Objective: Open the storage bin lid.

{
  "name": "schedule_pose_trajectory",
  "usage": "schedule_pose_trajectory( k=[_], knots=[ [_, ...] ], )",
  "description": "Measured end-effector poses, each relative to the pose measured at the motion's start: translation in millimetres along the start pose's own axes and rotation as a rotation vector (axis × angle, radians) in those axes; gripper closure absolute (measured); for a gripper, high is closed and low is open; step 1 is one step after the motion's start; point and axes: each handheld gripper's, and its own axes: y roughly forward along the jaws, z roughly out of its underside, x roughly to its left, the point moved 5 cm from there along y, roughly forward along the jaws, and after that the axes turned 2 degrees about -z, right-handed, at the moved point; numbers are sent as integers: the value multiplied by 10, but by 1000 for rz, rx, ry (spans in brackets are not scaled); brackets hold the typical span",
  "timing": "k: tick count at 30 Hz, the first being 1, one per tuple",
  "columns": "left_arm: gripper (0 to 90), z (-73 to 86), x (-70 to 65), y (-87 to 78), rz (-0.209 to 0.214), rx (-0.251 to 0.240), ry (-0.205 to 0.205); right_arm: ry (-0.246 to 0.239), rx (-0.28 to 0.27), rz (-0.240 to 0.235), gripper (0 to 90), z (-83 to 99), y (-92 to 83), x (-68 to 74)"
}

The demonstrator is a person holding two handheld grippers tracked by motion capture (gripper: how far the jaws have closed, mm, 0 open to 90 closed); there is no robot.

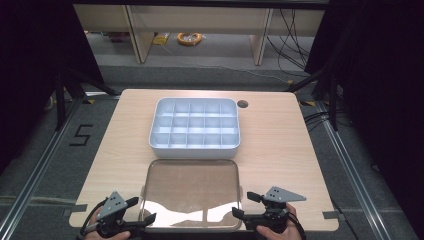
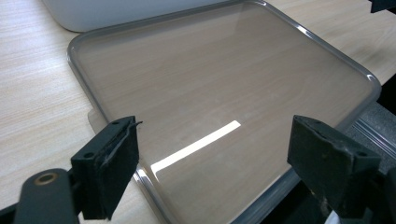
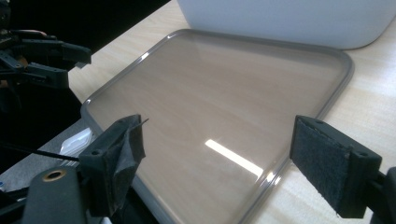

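Both sets of jaws stand wide, holding nothing: the left gripper (image 1: 136,210) and right gripper (image 1: 244,205) flank the near corners of the clear lid (image 1: 191,192), which lies flat on the table (image 1: 280,145) just before the white box (image 1: 195,125).

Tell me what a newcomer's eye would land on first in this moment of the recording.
Probably the white compartment box, standing lidless at the middle of the wooden table with its grid of cells showing. Just in front of it the clear lid lies flat near the table's front edge, catching a bright glare. The left gripper and right gripper sit at its two front corners, jaws open and holding nothing.
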Motion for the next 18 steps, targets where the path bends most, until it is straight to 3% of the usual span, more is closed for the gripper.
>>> schedule_pose_trajectory(
  k=[1, 2, 3, 4, 5, 6, 8, 10, 13, 15, 16, 17, 18],
  knots=[
    [163, 10, -11, -15, -6, 9, 0, 17, -5, -7, 185, 12, -3, 27],
    [163, 18, -23, -11, 3, 2, -3, -1, -10, -24, 185, 19, 7, 25],
    [163, 29, -43, -14, -2, 2, -23, 2, 9, -1, 186, 37, -10, 29],
    [163, 36, -49, -18, 3, 4, -14, -2, 3, -2, 186, 49, 9, 33],
    [163, 46, -59, -25, 7, 8, -11, 35, 22, -9, 187, 70, -15, 80],
    [163, 54, -76, -28, 4, 4, -13, -8, 9, -6, 188, 72, -2, 55],
    [163, 62, -100, -45, -1, 1, 2, 14, 25, -8, 191, 108, -14, 93],
    [163, 70, -127, -68, -2, -3, 13, 6, 45, 0, 193, 155, -14, 115],
    [163, 90, -160, -91, -1, -8, 22, -48, 65, 13, 193, 210, -29, 124],
    [163, 116, -197, -100, -1, -8, 23, -26, 68, 11, 194, 243, -48, 166],
    [163, 128, -212, -106, 1, -4, 31, -44, 54, -1, 194, 253, -46, 160],
    [163, 136, -235, -120, 2, 2, 45, -16, 77, 12, 194, 277, -80, 185],
    [163, 143, -251, -119, 9, -2, 40, -56, 68, 17, 194, 290, -75, 164]
  ],
)
